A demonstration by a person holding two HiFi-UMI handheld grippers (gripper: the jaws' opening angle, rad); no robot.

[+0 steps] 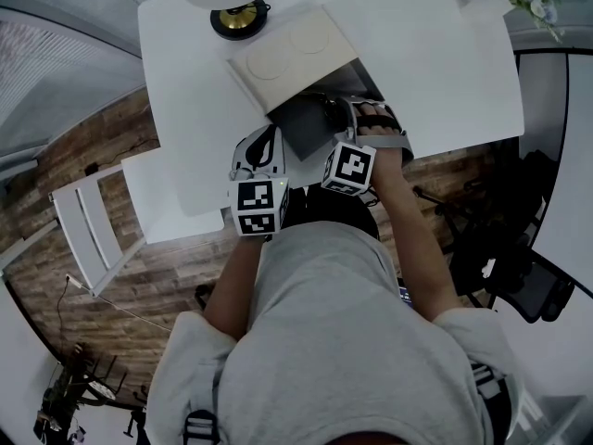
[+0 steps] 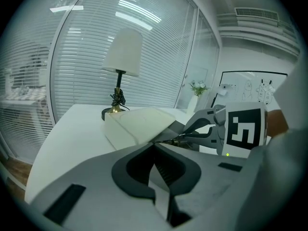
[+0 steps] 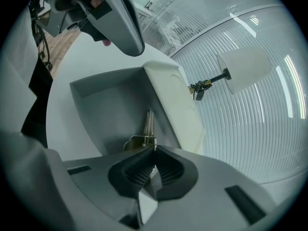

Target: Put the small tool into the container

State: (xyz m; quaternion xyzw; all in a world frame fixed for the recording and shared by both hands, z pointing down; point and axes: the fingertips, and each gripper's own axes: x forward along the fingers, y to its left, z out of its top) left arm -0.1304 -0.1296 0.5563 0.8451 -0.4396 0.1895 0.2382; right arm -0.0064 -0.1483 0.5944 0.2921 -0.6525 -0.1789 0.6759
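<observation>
Small thin metal tool | right gripper pinches it over grey box at white table's edge | left gripper closed, empty

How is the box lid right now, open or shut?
Open. The cream lid is swung back beside the gray box, baring its inside; the right hand-held gripper holds the small tool over it.

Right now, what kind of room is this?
Probably an office or meeting room: a white table with a lamp, glass walls with blinds, and a whiteboard.
</observation>
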